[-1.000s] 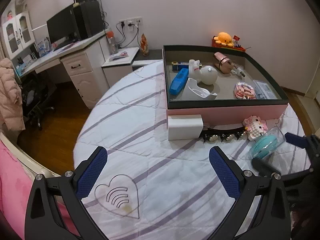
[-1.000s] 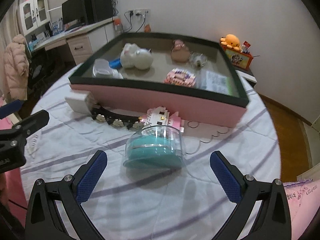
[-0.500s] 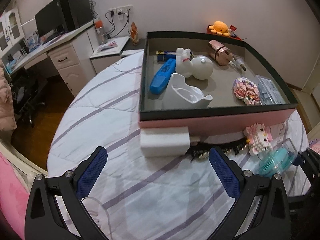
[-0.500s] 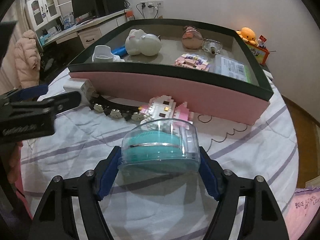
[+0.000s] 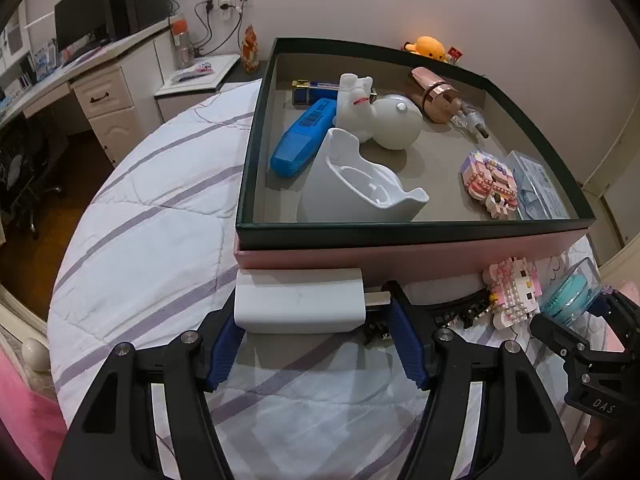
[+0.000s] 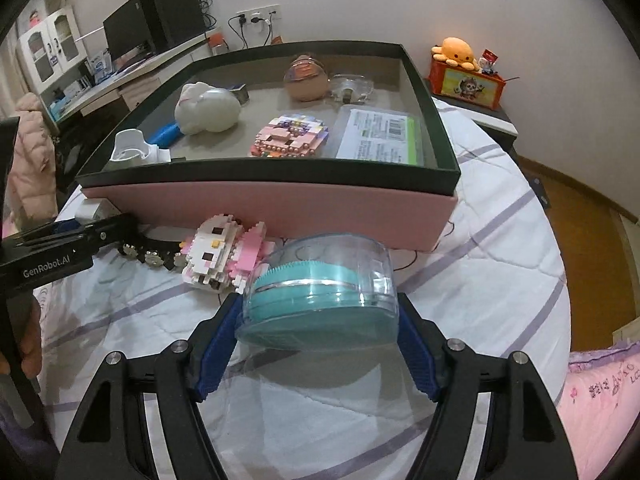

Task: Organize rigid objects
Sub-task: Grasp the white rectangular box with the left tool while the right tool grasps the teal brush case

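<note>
Charger (image 5: pixel 300 300), white block, sits on bedspread (image 5: pixel 152 240) against pink box (image 5: pixel 400 254); left gripper (image 5: pixel 316 344) pads bracket its ends, contact w/ right pad unclear. Looks light, stiff, slick — grip flat ends. Right gripper (image 6: pixel 318 344) clamped on clear case w/ teal brush (image 6: pixel 320 300), prob light, slippery plastic.

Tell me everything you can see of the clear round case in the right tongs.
The clear round plastic case is a squat transparent drum holding a teal bristled silicone disc with a silvery band round it. It sits tilted, clamped at both sides between the blue pads of the right tongs, over the striped white bedspread. The pink-and-white brick figure lies just beside it; contact is unclear.
</note>
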{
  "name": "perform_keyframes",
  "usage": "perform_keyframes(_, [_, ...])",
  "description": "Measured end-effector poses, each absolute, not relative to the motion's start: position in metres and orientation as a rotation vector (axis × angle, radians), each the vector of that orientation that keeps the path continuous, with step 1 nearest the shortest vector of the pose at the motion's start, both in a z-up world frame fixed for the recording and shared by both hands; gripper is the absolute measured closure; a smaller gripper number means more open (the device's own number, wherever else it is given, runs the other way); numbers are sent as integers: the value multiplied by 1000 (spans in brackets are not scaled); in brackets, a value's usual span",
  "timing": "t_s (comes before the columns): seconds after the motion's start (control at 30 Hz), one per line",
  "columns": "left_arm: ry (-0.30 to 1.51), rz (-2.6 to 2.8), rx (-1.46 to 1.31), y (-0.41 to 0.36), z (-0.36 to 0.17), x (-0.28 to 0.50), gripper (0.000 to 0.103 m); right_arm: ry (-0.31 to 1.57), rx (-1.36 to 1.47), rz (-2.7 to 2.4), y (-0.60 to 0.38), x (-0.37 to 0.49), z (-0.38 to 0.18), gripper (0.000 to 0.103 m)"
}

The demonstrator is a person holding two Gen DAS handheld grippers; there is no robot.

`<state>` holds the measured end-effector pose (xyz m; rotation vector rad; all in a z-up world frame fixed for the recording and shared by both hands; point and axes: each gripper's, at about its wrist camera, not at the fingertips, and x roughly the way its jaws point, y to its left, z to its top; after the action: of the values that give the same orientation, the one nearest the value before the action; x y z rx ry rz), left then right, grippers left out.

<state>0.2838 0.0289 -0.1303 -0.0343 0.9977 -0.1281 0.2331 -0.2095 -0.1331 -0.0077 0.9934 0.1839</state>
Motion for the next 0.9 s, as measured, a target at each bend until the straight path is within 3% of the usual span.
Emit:
perform_keyframes(0.6, [905,-14,26,38,-95,248,35,917,30,194,-209,206,-105,30])
perform_keyframes(0.63, [900,-19,19,39,-92,244,35,911,35,194,-209,204,-102,32])
perform_keyframes(0.77, [861,-30,16,38,-79,227,35,878,51,189,-212,190,-89,61])
perform_keyframes(0.83, [851,-34,20,36,-76,220,35,871,54,208,-213,185,-87,61])
perform_keyframes(0.9, [849,-43,17,35,-75,214,35,878,49,208,-214,186,-93,54])
